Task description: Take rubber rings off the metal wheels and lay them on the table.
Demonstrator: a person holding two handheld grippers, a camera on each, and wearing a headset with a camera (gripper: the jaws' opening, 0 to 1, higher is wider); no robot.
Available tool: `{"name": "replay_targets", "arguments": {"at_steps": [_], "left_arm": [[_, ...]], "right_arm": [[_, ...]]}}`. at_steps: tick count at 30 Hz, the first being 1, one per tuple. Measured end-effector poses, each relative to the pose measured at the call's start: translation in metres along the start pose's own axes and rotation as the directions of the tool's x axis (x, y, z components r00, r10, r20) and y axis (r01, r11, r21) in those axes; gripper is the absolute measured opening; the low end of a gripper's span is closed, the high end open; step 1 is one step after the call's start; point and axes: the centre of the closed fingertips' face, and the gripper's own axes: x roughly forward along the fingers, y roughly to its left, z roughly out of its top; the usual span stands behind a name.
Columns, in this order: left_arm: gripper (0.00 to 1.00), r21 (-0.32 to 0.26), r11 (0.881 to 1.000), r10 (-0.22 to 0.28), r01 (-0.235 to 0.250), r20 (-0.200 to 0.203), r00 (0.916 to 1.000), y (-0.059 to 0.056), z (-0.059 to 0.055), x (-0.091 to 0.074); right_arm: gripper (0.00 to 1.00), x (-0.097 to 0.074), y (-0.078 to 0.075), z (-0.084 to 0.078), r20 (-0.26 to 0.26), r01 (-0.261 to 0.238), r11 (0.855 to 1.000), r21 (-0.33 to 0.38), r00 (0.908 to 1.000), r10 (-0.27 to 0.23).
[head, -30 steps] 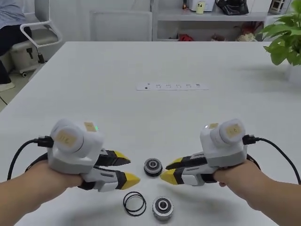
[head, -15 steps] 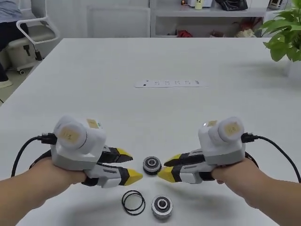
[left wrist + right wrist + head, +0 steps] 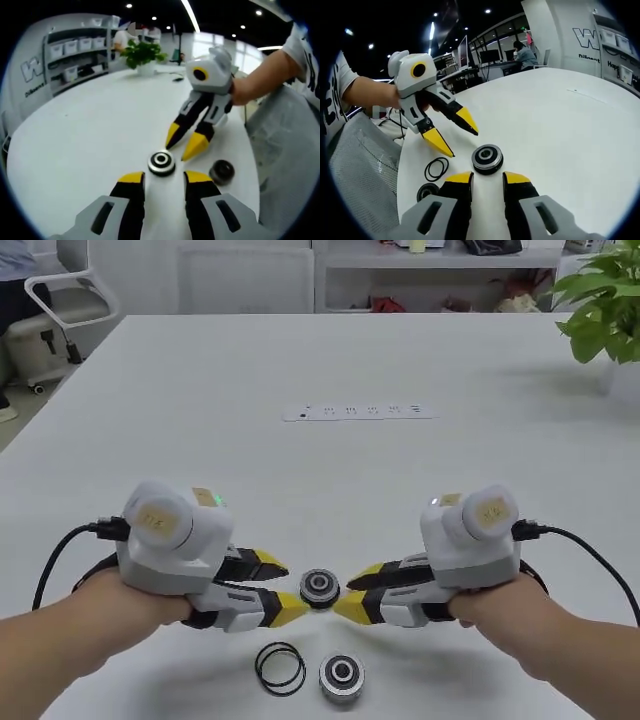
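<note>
A metal wheel with a dark rubber ring [image 3: 319, 586] lies flat on the white table [image 3: 330, 470], between the tips of both grippers. My left gripper [image 3: 288, 588] stands open just left of it, and my right gripper [image 3: 347, 592] stands open just right of it. The left gripper view has the wheel [image 3: 161, 162] just ahead of the open left gripper [image 3: 165, 177]. In the right gripper view the wheel [image 3: 487, 158] sits ahead of the open right gripper [image 3: 488, 177]. A second wheel [image 3: 341, 678] lies nearer me, beside loose black rubber rings [image 3: 281, 668].
A white power strip [image 3: 360, 412] lies flat mid-table. A potted plant [image 3: 600, 310] stands at the far right corner. A chair [image 3: 60, 300] and shelving stand beyond the table. Cables trail from both grippers toward me.
Both grippers have moved inward, so their tips now flank the wheel closely. The head camera has tilted down a little. The wheels and loose rings have stayed put.
</note>
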Motion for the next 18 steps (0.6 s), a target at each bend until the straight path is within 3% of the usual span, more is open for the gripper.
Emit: {"name": "replay_targets", "arguments": {"at_steps": [18], "left_arm": [[0.27, 0.000, 1.000, -0.010, 0.010, 0.003, 0.9999, 0.001, 0.006, 0.011]], "right_arm": [[0.20, 0.000, -0.001, -0.003, 0.002, 0.003, 1.000, -0.002, 1.0000, -0.003]]}}
